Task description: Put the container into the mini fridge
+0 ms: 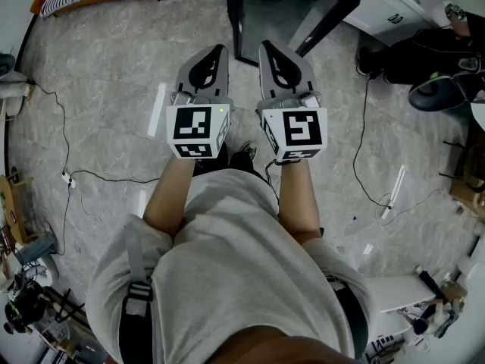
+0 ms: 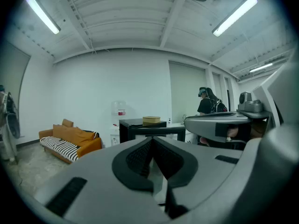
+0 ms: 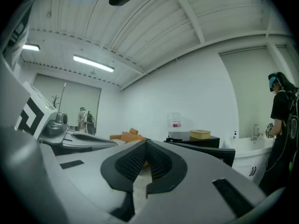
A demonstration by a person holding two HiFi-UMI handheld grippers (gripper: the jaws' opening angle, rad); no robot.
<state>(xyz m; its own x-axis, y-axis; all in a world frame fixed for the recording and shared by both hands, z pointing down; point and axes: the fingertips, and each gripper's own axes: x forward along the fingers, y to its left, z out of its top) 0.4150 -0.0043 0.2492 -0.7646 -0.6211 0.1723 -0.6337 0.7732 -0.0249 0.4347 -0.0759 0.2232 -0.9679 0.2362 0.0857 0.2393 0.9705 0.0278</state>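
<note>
A round tan container [image 2: 151,120] stands on top of a black low unit [image 2: 140,129] across the room, and the right gripper view shows the container [image 3: 200,134] on that unit [image 3: 205,145] too. From the head view only the black unit [image 1: 292,10] shows, straight ahead on the floor. My left gripper [image 1: 217,51] and right gripper [image 1: 268,49] are held side by side at waist height, pointing toward it. Both are far short of it. The left gripper [image 2: 152,140] is shut with nothing in it. The right gripper [image 3: 145,142] is shut and empty as well.
An orange sofa [image 2: 70,141] with a striped cushion is at the left, and a water dispenser [image 2: 119,118] stands beside the unit. A person [image 3: 281,120] stands at a white sink counter [image 3: 247,148] on the right. Cables [image 1: 68,177] trail over the grey floor.
</note>
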